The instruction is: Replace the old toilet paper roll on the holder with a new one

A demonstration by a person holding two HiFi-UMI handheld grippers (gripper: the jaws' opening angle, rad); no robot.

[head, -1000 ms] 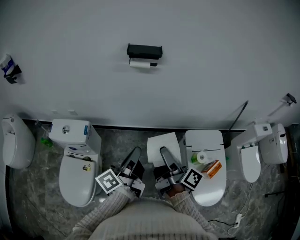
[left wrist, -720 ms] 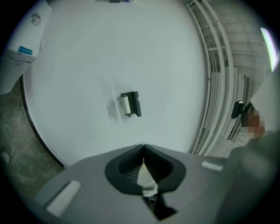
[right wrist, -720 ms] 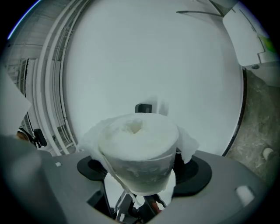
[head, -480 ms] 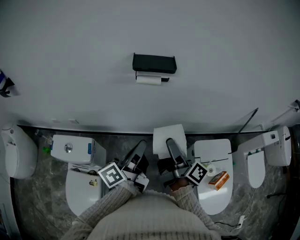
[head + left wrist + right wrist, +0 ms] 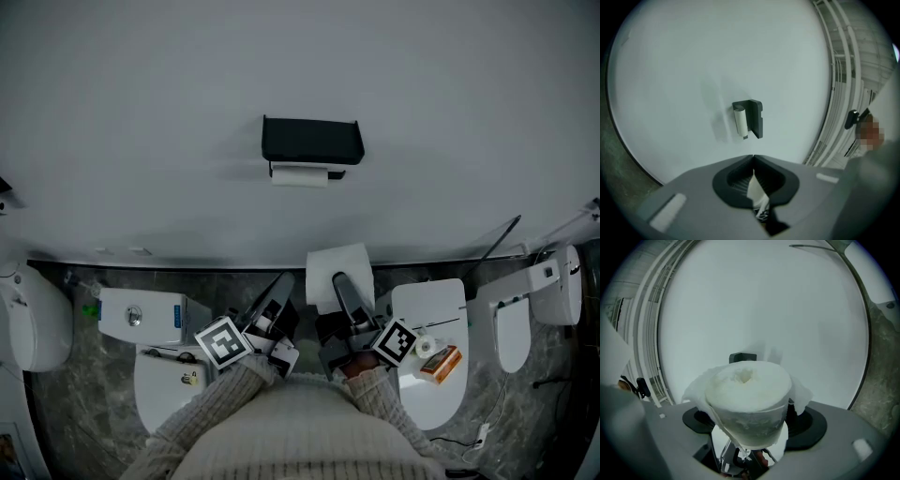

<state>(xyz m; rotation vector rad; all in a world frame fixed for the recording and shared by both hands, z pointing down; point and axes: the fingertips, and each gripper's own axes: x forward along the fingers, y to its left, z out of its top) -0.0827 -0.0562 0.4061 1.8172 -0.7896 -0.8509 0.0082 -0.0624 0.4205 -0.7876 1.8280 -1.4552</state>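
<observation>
Gripping a full white toilet paper roll (image 5: 747, 390) by its sides, the right gripper (image 5: 345, 292) has its jaws closed on the soft paper, and a loose sheet flares out around the roll's top end. The left gripper (image 5: 279, 289) is just beside it with its jaws together; a thin white sliver (image 5: 756, 190) shows in the seam between them, and what it is cannot be told. Both grippers point toward the pale grey wall (image 5: 450, 112), where the black box-shaped holder (image 5: 312, 141) is mounted, well apart from the jaws. A thin, nearly spent white roll (image 5: 300, 175) hangs on the holder, just under its black body. Below, on the dark marbled floor (image 5: 234, 286), a white toilet with its lid down (image 5: 427, 305) stands to the right, carrying a small white round item (image 5: 425, 347) and an orange box (image 5: 442, 362); another white toilet with a cistern (image 5: 141, 314) stands to the left.
</observation>
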